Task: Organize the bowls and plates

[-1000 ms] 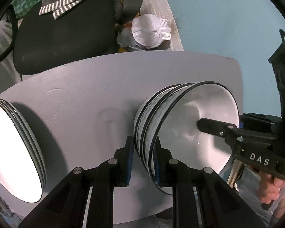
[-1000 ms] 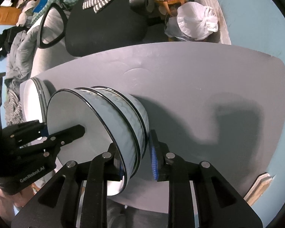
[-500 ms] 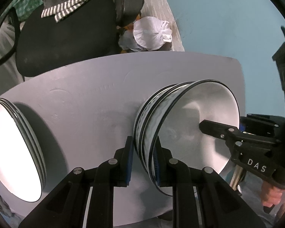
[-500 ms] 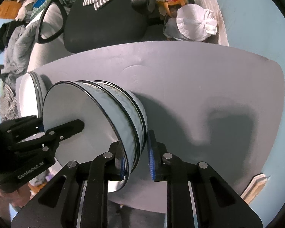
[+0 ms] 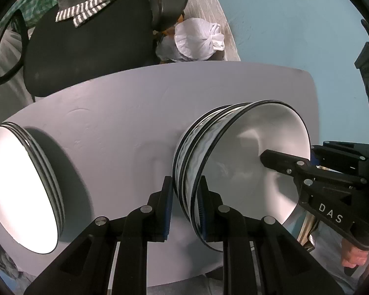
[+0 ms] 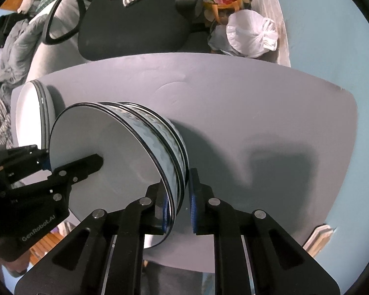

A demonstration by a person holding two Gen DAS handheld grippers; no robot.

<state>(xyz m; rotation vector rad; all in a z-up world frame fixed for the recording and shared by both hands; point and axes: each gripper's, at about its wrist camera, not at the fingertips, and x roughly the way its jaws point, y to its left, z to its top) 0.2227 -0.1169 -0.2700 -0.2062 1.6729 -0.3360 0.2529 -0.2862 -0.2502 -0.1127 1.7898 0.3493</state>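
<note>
A stack of three nested white bowls (image 5: 246, 147) with dark rims and wavy blue sides stands on the grey table (image 5: 123, 110). My left gripper (image 5: 184, 196) is shut on the stack's left wall, one pad inside and one outside. My right gripper (image 6: 178, 196) is shut on the opposite wall of the bowl stack (image 6: 110, 147), with its inner finger (image 5: 270, 158) showing inside the top bowl. A stack of white plates (image 5: 19, 184) with dark rims lies at the table's left end, also visible as the plates (image 6: 29, 113) behind the bowls.
Beyond the table's far edge are a black office chair (image 5: 86, 36) with a striped cloth on it and a tied white plastic bag (image 5: 196, 39). The right part of the table (image 6: 258, 110) is bare and shadowed. A hand (image 5: 351, 258) holds the right gripper.
The right gripper's jaws have narrowed onto the bowl stack's wall. The left gripper and the plates have stayed put.
</note>
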